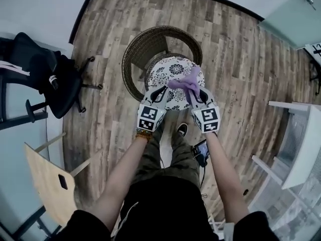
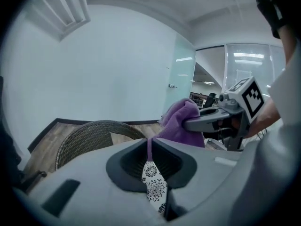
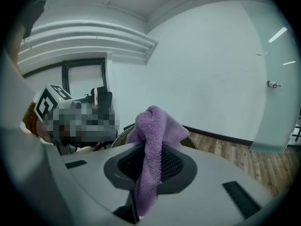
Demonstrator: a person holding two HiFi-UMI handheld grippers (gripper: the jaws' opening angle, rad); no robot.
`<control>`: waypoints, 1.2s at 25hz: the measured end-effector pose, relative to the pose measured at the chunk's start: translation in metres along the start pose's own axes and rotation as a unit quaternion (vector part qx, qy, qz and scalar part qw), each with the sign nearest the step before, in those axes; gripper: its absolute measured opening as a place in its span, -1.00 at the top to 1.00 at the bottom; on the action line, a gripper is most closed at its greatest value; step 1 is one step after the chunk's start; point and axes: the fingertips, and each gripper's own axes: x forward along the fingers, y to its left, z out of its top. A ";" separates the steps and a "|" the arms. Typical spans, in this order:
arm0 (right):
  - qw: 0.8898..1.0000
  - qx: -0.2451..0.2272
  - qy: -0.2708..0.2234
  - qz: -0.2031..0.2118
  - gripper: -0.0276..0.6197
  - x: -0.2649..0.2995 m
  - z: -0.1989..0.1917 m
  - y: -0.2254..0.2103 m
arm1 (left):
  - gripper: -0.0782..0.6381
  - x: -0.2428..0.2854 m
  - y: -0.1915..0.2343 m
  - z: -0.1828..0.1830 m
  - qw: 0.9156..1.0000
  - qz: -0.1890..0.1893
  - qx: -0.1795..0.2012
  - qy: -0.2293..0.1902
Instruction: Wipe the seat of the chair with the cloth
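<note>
A round wicker chair (image 1: 145, 49) stands on the wood floor, its seat a black-and-white patterned cushion (image 1: 170, 69). Just above the cushion's near edge hangs a purple cloth (image 1: 189, 82). My right gripper (image 1: 193, 95) is shut on the cloth (image 3: 153, 140), which bunches above the jaws and trails down between them. My left gripper (image 1: 164, 91) sits close beside it on the left; its jaws are shut and a thin strip of cloth (image 2: 149, 149) shows between their tips, with the cushion (image 2: 155, 185) below. From the left gripper view the right gripper (image 2: 211, 121) holds the bunched cloth (image 2: 181, 119).
A black office chair (image 1: 52, 77) stands at the left and a pale wooden chair (image 1: 47, 179) at the near left. White furniture (image 1: 301, 139) fills the right side. A small dark device (image 1: 200, 148) lies on the floor by the person's shoe (image 1: 182, 129).
</note>
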 end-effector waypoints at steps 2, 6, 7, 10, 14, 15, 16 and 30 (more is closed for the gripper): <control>1.000 0.000 -0.003 0.001 0.75 -0.006 0.008 0.005 | 0.73 -0.009 0.000 0.011 1.000 0.003 0.003 -0.009; 1.000 -0.009 -0.015 -0.003 0.75 -0.016 0.030 0.009 | 0.73 -0.023 -0.001 0.037 0.999 0.009 0.016 -0.035; 1.000 -0.011 -0.016 -0.004 0.75 -0.021 0.035 0.012 | 0.73 -0.028 -0.003 0.043 0.999 0.009 0.019 -0.042; 1.000 -0.019 -0.019 -0.004 0.75 -0.037 0.048 0.025 | 0.73 -0.048 -0.012 0.060 0.998 0.009 0.032 -0.055; 0.998 -0.034 -0.044 -0.013 0.75 -0.060 0.085 0.037 | 0.73 -0.076 -0.011 0.095 0.995 0.018 0.047 -0.090; 0.998 -0.039 -0.052 -0.018 0.75 -0.065 0.096 0.039 | 0.73 -0.083 -0.011 0.104 0.993 0.020 0.051 -0.101; 0.997 -0.043 -0.061 -0.023 0.75 -0.071 0.106 0.041 | 0.73 -0.091 -0.010 0.113 0.992 0.022 0.059 -0.110; 0.973 -0.079 -0.207 -0.070 0.75 -0.153 0.233 0.080 | 0.73 -0.209 -0.013 0.242 0.955 0.075 0.144 -0.249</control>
